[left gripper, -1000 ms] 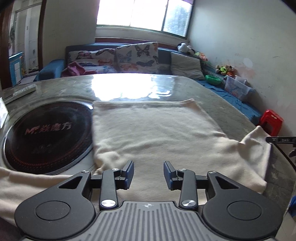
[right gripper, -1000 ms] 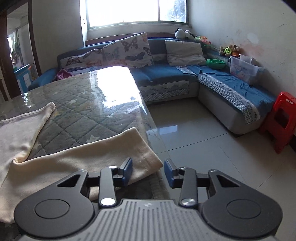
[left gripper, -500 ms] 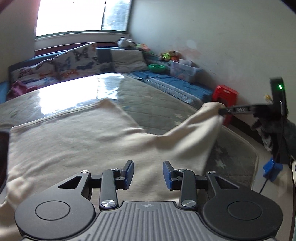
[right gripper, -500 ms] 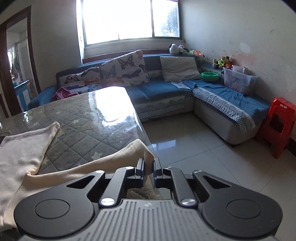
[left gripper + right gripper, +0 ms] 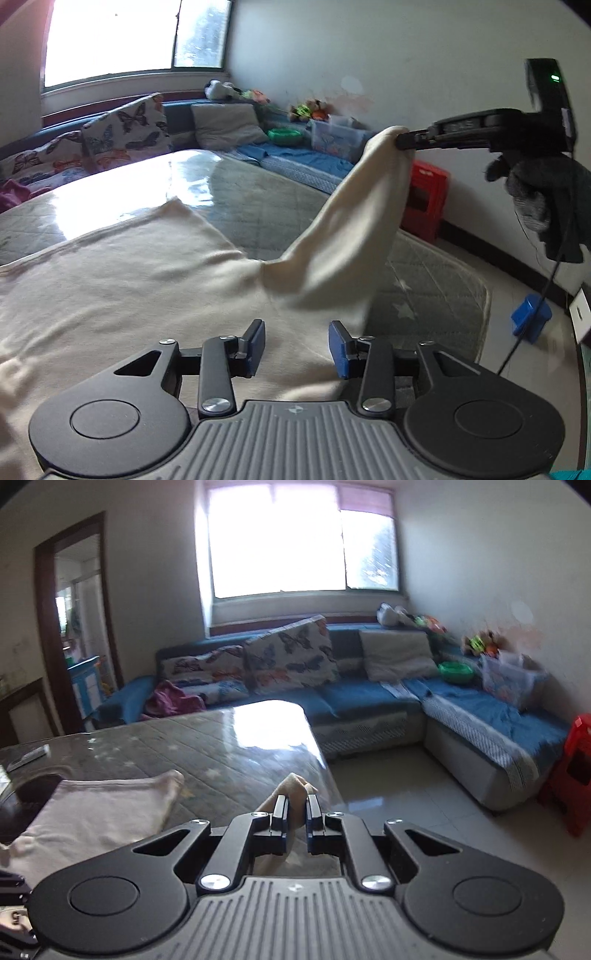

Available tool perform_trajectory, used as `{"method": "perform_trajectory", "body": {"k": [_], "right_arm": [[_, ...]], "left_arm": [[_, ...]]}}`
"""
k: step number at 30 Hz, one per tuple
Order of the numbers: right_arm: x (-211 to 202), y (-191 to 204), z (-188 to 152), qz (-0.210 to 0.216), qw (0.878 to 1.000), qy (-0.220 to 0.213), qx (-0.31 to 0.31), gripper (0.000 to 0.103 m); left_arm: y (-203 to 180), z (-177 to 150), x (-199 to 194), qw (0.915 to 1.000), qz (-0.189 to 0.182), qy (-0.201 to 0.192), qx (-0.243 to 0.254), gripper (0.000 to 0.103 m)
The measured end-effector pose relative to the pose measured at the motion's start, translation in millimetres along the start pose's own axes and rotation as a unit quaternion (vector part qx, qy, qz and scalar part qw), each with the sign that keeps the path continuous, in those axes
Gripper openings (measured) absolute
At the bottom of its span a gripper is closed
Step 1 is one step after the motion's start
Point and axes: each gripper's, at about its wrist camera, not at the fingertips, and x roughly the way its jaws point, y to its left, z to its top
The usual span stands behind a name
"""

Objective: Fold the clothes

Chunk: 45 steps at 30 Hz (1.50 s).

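Note:
A cream garment point(image 5: 122, 273) lies spread on the glass-topped table point(image 5: 258, 199). My left gripper point(image 5: 297, 343) is open, low over the garment's near edge, with nothing between its fingers. My right gripper point(image 5: 295, 810) is shut on the end of the garment's sleeve point(image 5: 293, 786). In the left wrist view the right gripper point(image 5: 406, 142) holds that sleeve point(image 5: 354, 229) lifted high above the table's right side, the cloth hanging down to the body.
An induction hob point(image 5: 22, 805) is set in the table at the left. A blue corner sofa point(image 5: 369, 701) with cushions stands behind. A red stool point(image 5: 572, 771) and a blue object point(image 5: 530, 321) are on the tiled floor to the right.
My right gripper closed on the sleeve end and has lifted it well above the table. My left gripper turned right along the garment's near edge and stayed open.

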Motion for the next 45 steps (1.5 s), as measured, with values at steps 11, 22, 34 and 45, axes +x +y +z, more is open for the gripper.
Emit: {"method": "perform_trajectory", "body": {"k": [11, 22, 34, 45], "right_arm": [[-16, 124, 41, 0.142, 0.981, -0.023, -0.133, 0.008], [31, 235, -13, 0.259, 0.94, 0.075, -0.209, 0.008], [30, 225, -39, 0.263, 0.93, 0.122, -0.224, 0.027], [22, 144, -67, 0.156, 0.96, 0.149, -0.18, 0.047]], "left_arm": [[83, -28, -70, 0.9862, 0.099, -0.043, -0.125, 0.046], [105, -63, -102, 0.9744, 0.127, -0.045, -0.18, 0.046], [97, -60, -105, 0.9762, 0.133, -0.045, -0.165, 0.046], [86, -57, -73, 0.9819, 0.138, -0.006, -0.13, 0.039]]}}
